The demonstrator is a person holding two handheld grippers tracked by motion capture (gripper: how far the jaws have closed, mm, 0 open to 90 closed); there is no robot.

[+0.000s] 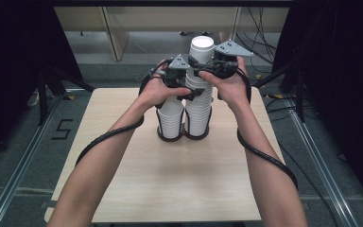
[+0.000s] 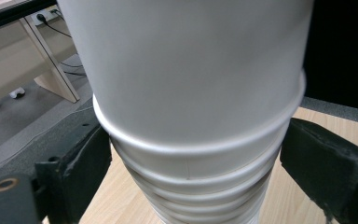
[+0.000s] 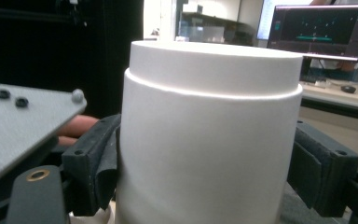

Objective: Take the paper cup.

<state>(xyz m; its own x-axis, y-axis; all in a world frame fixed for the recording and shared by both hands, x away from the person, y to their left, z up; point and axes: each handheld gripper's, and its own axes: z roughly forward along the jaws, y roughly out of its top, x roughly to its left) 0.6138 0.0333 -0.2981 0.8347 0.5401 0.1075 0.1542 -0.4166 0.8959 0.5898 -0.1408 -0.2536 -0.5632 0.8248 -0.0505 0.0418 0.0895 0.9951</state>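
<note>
Two stacks of white paper cups stand side by side on a pale wooden table (image 1: 123, 189): a taller stack (image 1: 199, 101) and a shorter stack (image 1: 171, 118). The left gripper (image 1: 191, 93) straddles the taller stack below a rim, jaws parted. The right gripper (image 1: 199, 72) clasps its top inverted cup (image 1: 202, 47). A monitor (image 3: 324, 30) glows behind.

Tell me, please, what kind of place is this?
Probably a lab or office set up for recording: a small wooden table enclosed by dark curtains, floor rails, and a computer monitor behind.
</note>
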